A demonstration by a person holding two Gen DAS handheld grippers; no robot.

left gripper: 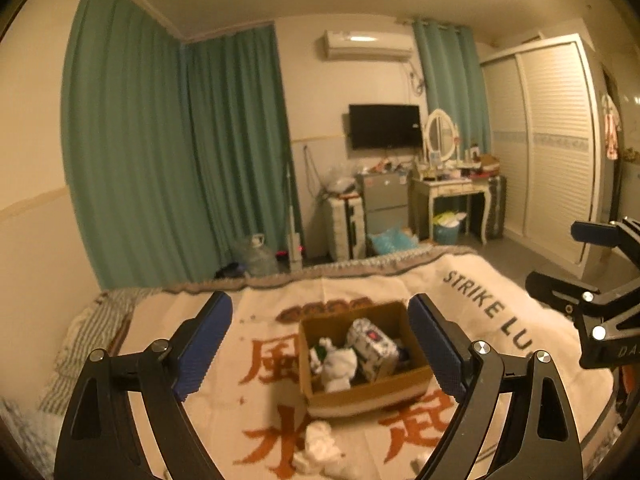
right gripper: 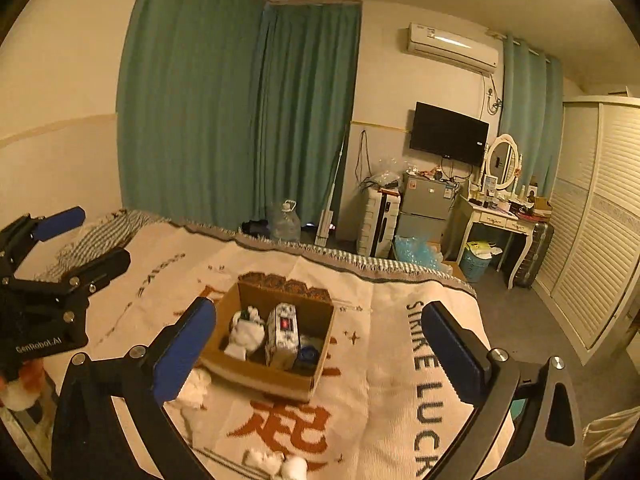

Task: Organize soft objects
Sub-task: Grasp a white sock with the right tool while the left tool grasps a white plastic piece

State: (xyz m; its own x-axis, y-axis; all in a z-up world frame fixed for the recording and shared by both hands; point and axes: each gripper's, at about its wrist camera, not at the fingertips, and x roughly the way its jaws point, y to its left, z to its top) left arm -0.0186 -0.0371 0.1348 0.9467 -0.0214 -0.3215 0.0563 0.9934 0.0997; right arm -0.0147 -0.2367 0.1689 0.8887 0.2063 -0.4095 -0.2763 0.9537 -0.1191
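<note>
Here both grippers hang above the bed with their blue-padded jaws spread wide and nothing between them. Seen from its own camera, the left gripper (left gripper: pixel 320 344) frames an open cardboard box (left gripper: pixel 362 394) that sits straight ahead of it on a cream blanket (left gripper: pixel 452 292) printed with large rust-red characters and dark lettering. Inside the box lie a white plush toy (left gripper: pixel 340 362) toward the left finger's side and, just beside it, a patterned white tissue pack (left gripper: pixel 374 346) leaning toward the right finger. Nearer the tool than the box, touching the blanket, lies a loose white soft item (left gripper: pixel 320 438). The right gripper (right gripper: pixel 318 346) looks over the same box from its other flank; a crumpled white cloth (right gripper: pixel 196 390) lies just beside its left finger, against the box's near corner, and small white fluffy pieces (right gripper: pixel 276 462) rest below and between its fingers at the bottom edge.
</note>
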